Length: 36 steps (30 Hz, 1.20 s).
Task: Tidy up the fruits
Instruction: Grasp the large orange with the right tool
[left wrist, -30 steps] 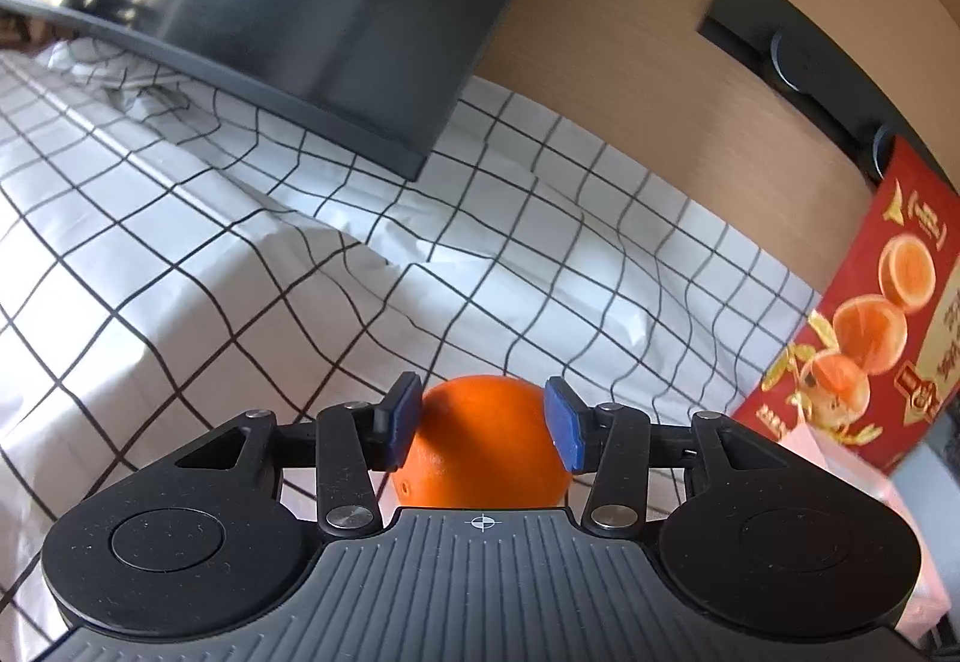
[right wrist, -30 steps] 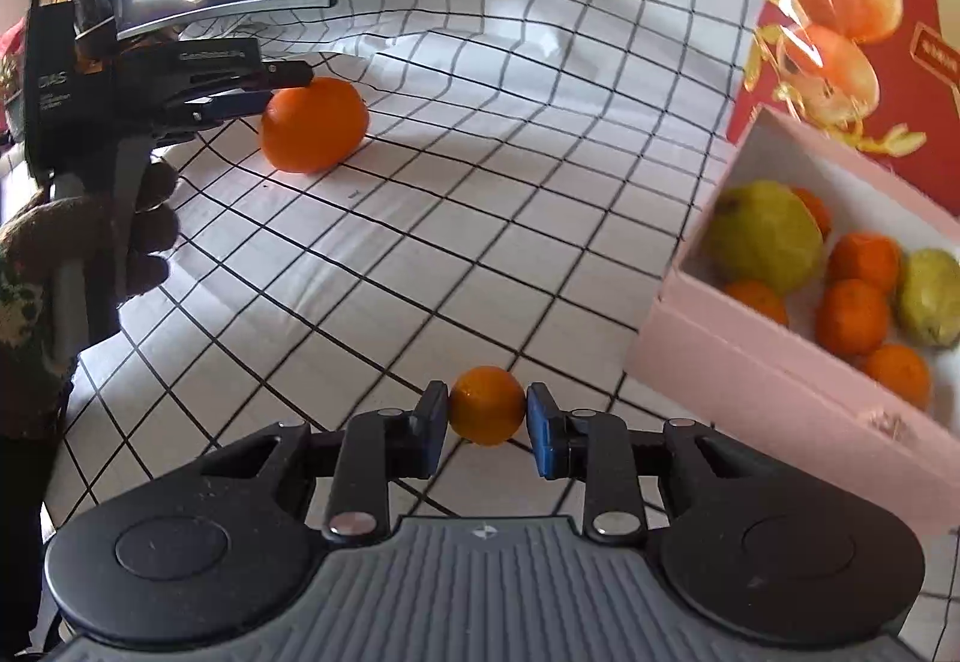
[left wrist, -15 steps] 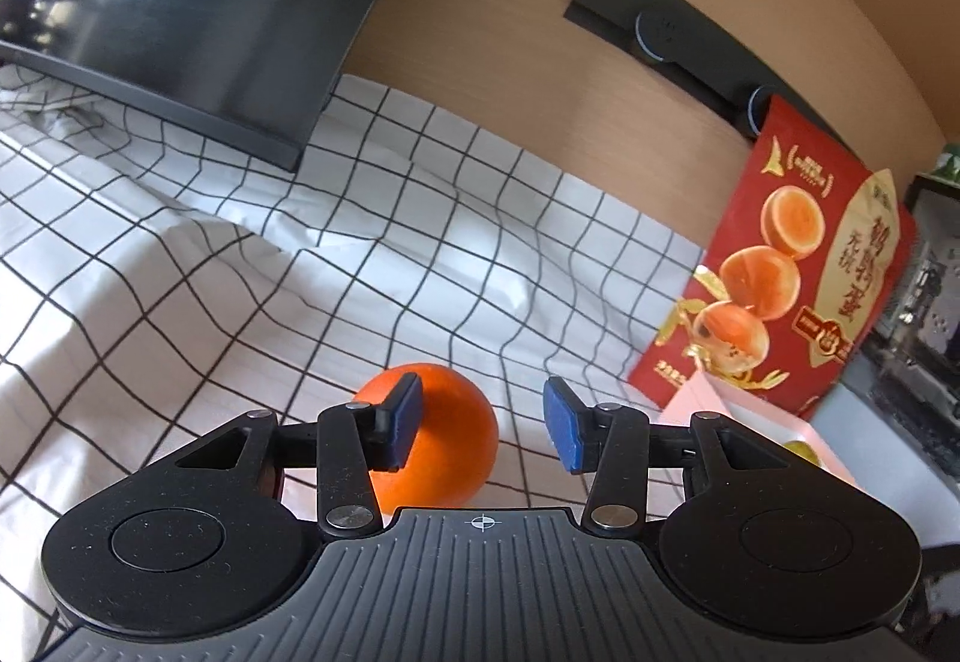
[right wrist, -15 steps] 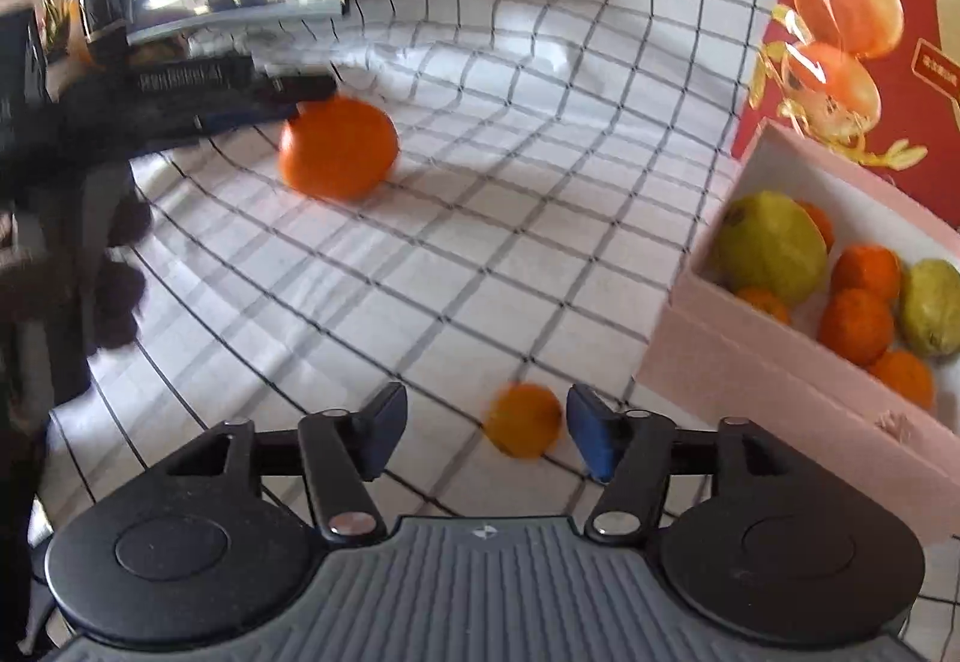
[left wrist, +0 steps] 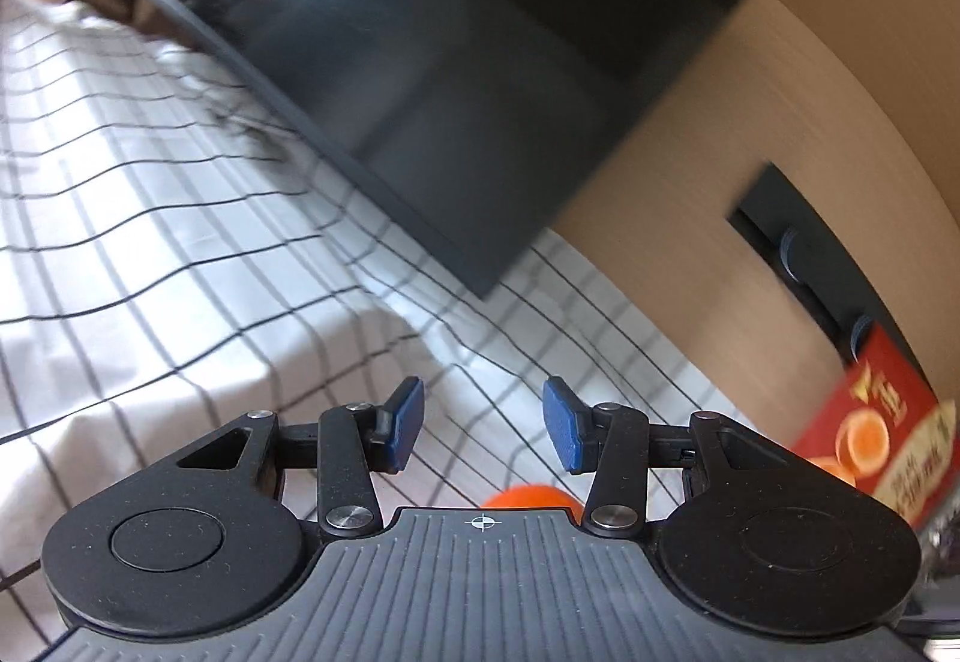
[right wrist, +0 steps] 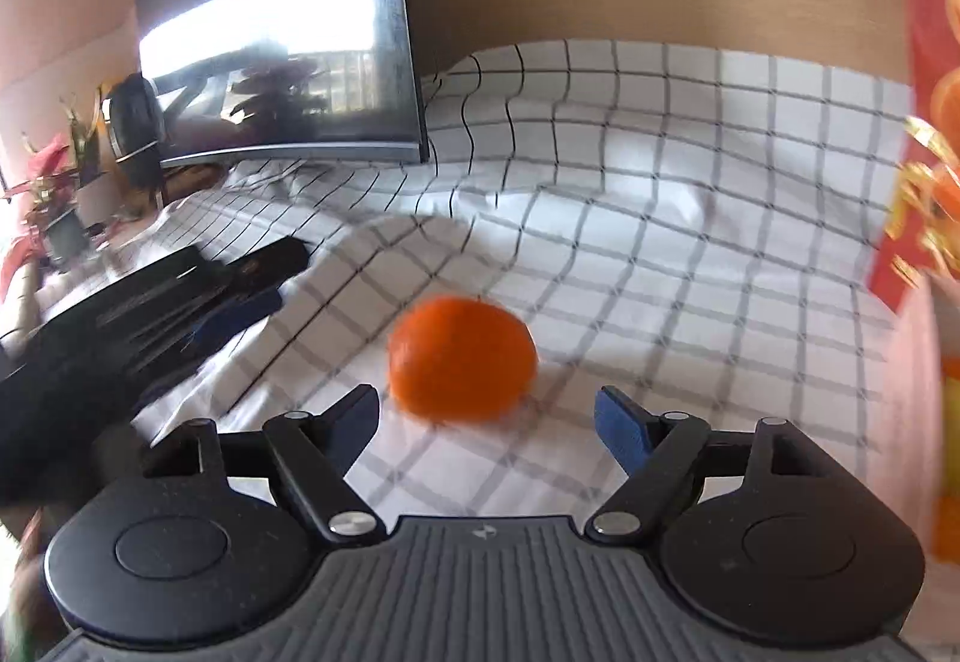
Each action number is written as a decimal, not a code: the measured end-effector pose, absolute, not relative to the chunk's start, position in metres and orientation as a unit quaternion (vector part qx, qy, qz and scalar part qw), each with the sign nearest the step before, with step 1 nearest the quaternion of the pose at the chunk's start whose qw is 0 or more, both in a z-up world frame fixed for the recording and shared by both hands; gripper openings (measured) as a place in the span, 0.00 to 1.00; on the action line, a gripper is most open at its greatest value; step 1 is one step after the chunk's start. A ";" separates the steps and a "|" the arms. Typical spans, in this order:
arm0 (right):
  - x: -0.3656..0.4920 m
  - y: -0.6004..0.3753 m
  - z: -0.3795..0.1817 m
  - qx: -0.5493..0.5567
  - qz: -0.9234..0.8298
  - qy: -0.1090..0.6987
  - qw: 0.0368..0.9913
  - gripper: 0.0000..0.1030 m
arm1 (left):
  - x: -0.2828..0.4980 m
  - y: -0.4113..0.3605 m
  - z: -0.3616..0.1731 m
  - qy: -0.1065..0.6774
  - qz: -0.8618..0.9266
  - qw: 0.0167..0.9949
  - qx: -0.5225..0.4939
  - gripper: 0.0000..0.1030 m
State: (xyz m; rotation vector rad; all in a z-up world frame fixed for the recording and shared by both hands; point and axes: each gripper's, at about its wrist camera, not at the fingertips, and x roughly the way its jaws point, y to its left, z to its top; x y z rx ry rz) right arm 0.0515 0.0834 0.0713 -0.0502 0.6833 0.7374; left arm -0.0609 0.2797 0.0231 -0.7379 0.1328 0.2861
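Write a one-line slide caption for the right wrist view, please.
Right hand-held gripper, jaws opening and empty, faces a large orange lying on the checked cloth.

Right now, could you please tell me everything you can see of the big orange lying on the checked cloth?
The orange is round, slightly flattened, plain bright orange with a matte, faintly dimpled skin, whole and unpeeled as far as the motion blur lets me tell. It lies alone on the white cloth with black grid lines, touching only the cloth. It sits just ahead of the right gripper, whose jaws are opening with nothing between them. The left wrist view shows only its top edge.
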 end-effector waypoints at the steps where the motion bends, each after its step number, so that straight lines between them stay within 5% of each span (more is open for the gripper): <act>1: 0.057 0.094 0.068 -0.028 0.350 0.326 0.878 0.78 | -0.061 0.282 0.022 0.065 0.143 0.917 -0.367 0.47; 4: 0.074 0.123 0.057 -0.044 0.337 0.331 0.880 0.79 | -0.062 0.289 0.020 0.066 0.143 0.909 -0.385 0.47; 6: 0.085 0.135 0.050 -0.042 0.340 0.337 0.877 0.89 | -0.064 0.290 0.020 0.065 0.140 0.908 -0.389 0.47; 14: 0.121 0.139 0.022 0.073 0.380 0.435 0.813 0.90 | -0.072 0.288 0.022 0.045 0.138 0.911 -0.385 0.47; 21: 0.108 0.144 0.031 0.013 0.393 0.408 0.824 0.70 | -0.069 0.287 0.022 0.052 0.135 0.913 -0.383 0.47; 36: 0.049 0.034 0.060 -0.051 0.406 0.376 0.831 0.64 | -0.034 0.241 0.026 0.139 0.025 0.946 -0.290 0.47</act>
